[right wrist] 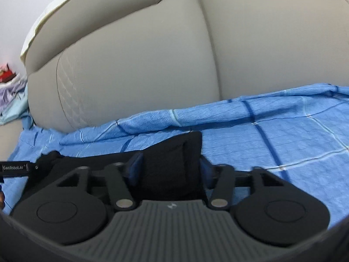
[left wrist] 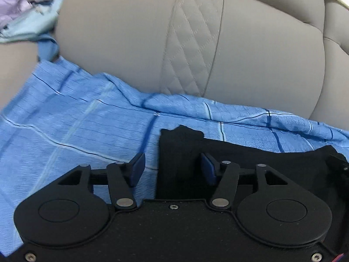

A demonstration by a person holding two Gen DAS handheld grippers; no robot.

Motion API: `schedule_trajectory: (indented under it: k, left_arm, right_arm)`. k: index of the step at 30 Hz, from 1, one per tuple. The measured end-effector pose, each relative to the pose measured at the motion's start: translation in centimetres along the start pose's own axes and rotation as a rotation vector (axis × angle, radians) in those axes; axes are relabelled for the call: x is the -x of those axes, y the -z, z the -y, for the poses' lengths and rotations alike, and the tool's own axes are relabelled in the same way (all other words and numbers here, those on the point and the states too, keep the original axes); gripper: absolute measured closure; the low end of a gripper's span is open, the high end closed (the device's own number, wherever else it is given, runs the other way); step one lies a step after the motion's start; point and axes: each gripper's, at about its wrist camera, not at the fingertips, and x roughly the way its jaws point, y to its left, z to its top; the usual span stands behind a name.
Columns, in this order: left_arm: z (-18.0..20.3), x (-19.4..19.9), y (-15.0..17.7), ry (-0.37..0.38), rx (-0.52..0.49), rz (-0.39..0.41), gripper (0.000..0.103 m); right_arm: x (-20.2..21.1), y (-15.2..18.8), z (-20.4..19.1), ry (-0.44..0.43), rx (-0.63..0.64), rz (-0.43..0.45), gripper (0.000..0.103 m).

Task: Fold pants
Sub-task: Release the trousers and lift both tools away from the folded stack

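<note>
item: black pants (left wrist: pixel 240 152), dark folded bundle, lay on a blue checked sheet (left wrist: pixel 76 118) spread over a sofa seat; beige sofa backrest (left wrist: pixel 135 43) stood behind it. left edge of the bundle showed in the left wrist view, right edge and a raised corner in the right wrist view.

item: left tongs (left wrist: pixel 172 170), spread. the right pad (left wrist: pixel 207 168) sat over the black cloth, the left pad (left wrist: pixel 137 166) over bare sheet; the bundle's left edge ran between them, not pinched.

item: right tongs (right wrist: pixel 171 170), spread. black cloth lay between the pads (right wrist: pixel 136 166), with no squeeze visible; whether the pads brushed the fabric could not be told.

item: pile of pale lilac and mint laundry (left wrist: pixel 24 11), far left, well apart from the pants.

item: part of the other gripper body (right wrist: pixel 15 168), lettered, at the left edge of the right wrist view, beside the bundle.

step in hand, by judgement: a fold appeared just laid down and let go, both tongs standing off the cloth at its two ends.

next move, by judgement: either a fresh pinch on both short edges to double the bundle once more, taking all layers together so none slid, or a light press to flatten the lifted corner. how many folds remained could not be told.
</note>
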Motion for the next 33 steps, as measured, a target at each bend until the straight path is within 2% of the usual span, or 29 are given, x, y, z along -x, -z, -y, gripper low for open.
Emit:
schedule_trajectory:
  k: [1, 3, 5, 8, 13, 17, 19, 21, 25, 33]
  left_arm:
    - [0.2, 1.0, 0.3, -0.024, -0.020, 0.008, 0.047]
    - [0.4, 3.4, 1.0, -0.061, -0.049, 0.038, 0.047]
    - [0.6, 6.0, 2.2, -0.058, -0.070, 0.065, 0.047]
    - [2.0, 9.4, 4.6, -0.033, -0.136, 0.085, 0.047]
    - [4.4, 11.8, 10.0, -0.046, -0.275, 0.080, 0.047]
    - [4.5, 11.4, 12.4, -0.057, -0.269, 0.126, 0.046]
    - [4.5, 11.7, 12.2, -0.056, -0.247, 0.115, 0.046]
    - [4.5, 12.7, 11.8, -0.027, -0.225, 0.092, 0.045]
    - [4.2, 15.2, 12.2, 0.035, -0.205, 0.101, 0.023]
    - [4.8, 17.8, 15.8, 0.068, -0.188, 0.058, 0.011]
  right_arm:
    - [0.6, -0.1, 0.1, 0.015, 0.008, 0.008, 0.021]
    - [2.5, 0.0, -0.2, 0.066, 0.053, 0.030, 0.018]
    - [4.5, 0.4, -1.0, 0.110, 0.115, 0.049, 0.018]
    - [7.0, 1.5, -2.8, 0.131, 0.203, 0.066, 0.017]
    - [8.2, 5.1, -5.2, 0.187, 0.327, -0.013, 0.017]
    - [8.5, 6.7, -3.6, 0.184, 0.225, -0.024, 0.014]
    - [8.5, 6.2, -2.5, 0.167, 0.120, -0.045, 0.013]
    - [9.3, 6.2, -3.0, 0.172, 0.103, -0.032, 0.013]
    - [12.7, 7.3, -5.6, 0.151, 0.209, 0.034, 0.013]
    - [17.6, 11.5, -8.1, 0.092, 0.174, 0.092, 0.012]
